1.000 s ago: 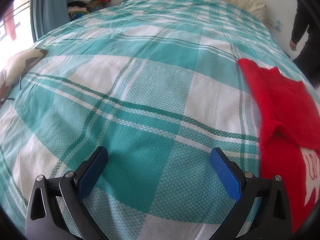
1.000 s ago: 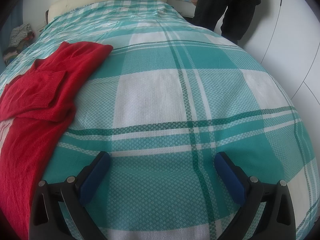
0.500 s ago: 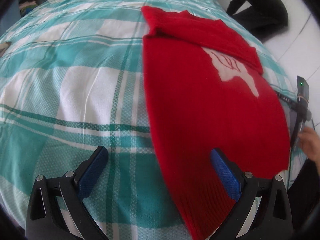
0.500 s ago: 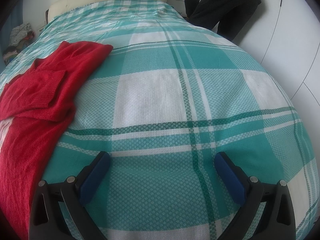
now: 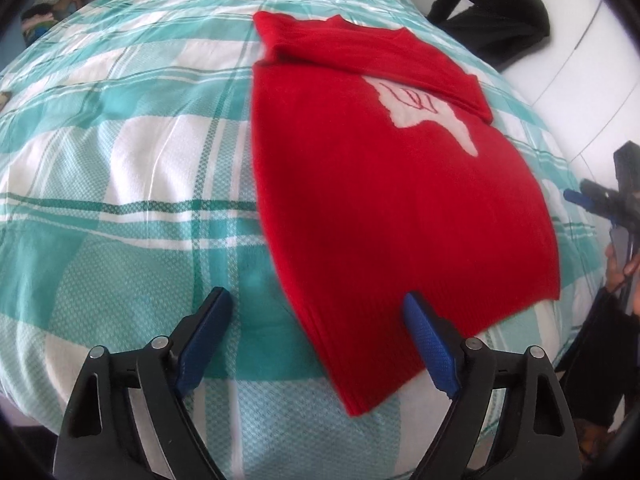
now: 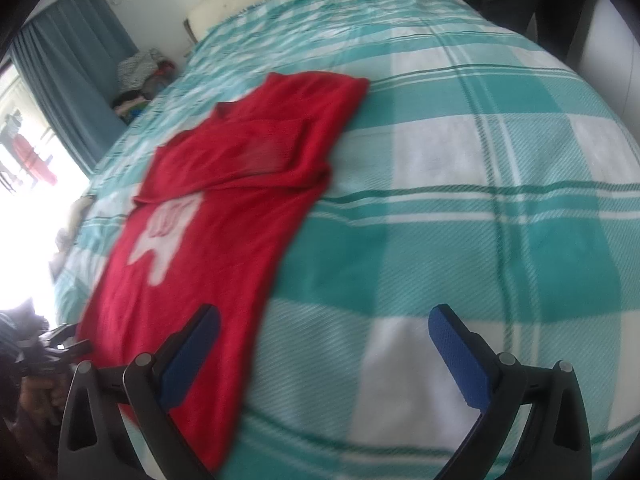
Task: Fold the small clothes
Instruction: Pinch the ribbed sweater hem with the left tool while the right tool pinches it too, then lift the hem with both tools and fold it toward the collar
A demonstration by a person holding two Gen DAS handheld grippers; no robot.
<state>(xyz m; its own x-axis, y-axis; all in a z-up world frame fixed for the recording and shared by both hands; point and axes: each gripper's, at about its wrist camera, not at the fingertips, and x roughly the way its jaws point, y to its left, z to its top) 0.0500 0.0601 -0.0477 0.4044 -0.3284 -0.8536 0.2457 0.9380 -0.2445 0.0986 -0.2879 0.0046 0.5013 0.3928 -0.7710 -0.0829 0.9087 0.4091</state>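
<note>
Looking down both wrist cams, the red knitted sweater with a white chest patch [image 5: 384,184] lies flat on the teal-and-white checked bed cover [image 5: 132,168], sleeves already tucked across the top, long axis running away from me. Its hem is the near end. My left gripper [image 5: 316,340] hovers over the hem's left corner, my right gripper [image 6: 324,344] over the right edge, so neither is clearly nearer. Both sets of fingers are spread wide, holding nothing, not touching the knit as far as I can tell.

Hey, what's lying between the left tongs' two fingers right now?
In the left wrist view, the near corner of the red sweater and bare checked bedspread lie between the open left tongs.
</note>
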